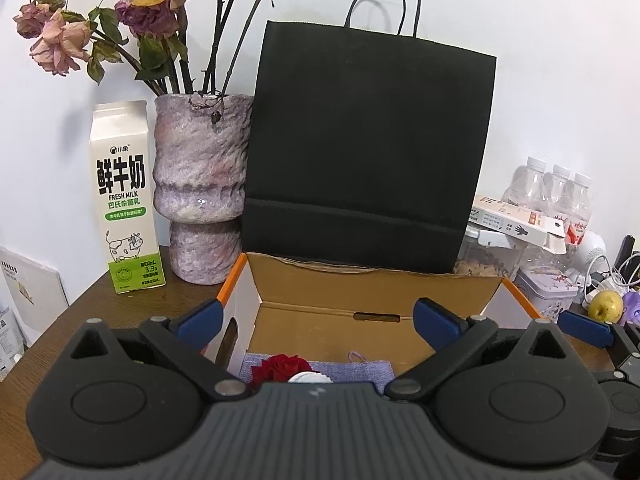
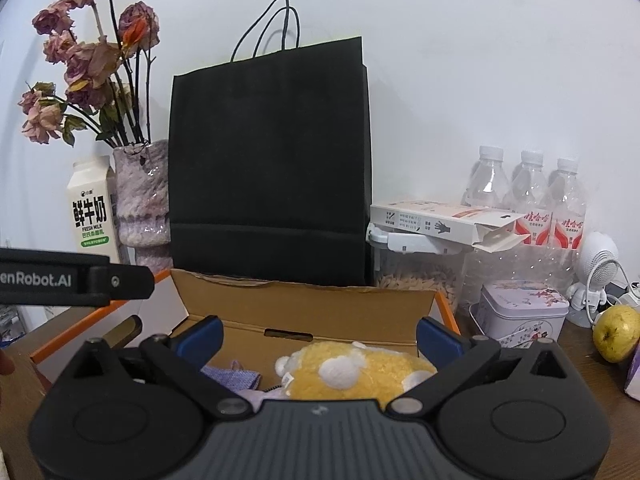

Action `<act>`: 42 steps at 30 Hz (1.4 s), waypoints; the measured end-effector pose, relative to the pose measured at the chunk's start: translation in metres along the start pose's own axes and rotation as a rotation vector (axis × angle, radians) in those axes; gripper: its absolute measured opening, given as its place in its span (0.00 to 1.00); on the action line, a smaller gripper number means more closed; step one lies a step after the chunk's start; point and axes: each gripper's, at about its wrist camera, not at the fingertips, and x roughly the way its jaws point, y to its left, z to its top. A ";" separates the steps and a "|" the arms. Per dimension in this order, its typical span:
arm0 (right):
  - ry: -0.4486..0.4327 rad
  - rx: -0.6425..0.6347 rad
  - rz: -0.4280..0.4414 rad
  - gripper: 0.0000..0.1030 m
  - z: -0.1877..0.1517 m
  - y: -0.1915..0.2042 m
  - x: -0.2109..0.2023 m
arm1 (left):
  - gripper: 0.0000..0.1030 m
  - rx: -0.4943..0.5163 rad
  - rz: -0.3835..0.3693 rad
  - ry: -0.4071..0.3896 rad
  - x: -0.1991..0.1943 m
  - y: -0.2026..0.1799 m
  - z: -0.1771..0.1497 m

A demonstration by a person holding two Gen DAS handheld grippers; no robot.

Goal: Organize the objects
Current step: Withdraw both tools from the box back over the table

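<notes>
Left hand-held gripper [image 1: 316,316] hangs over the open cardboard box [image 1: 372,284], jaws spread wide with nothing between them. Below and slightly left of it, low in the box, you've got a red rose [image 1: 282,366] and a small white thing, too hidden to name, lying on a lilac cloth pouch [image 1: 360,370]. Your right hand-held gripper [image 2: 318,338] also stands apart, empty, over the same box. Directly beneath and just ahead sits a yellow plush toy [image 2: 360,368] with white spots, long axis running across the jaws. Right hand looks nearer the plush. On the surface [image 1: 52,344], a yellow-green apple [image 2: 616,332] and a floral tin [image 2: 520,316] wait off to the right.
</notes>
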 end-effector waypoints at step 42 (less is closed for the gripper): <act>0.022 -0.006 -0.018 1.00 -0.044 0.051 -0.096 | 1.00 -0.022 0.037 0.028 -0.094 0.056 -0.041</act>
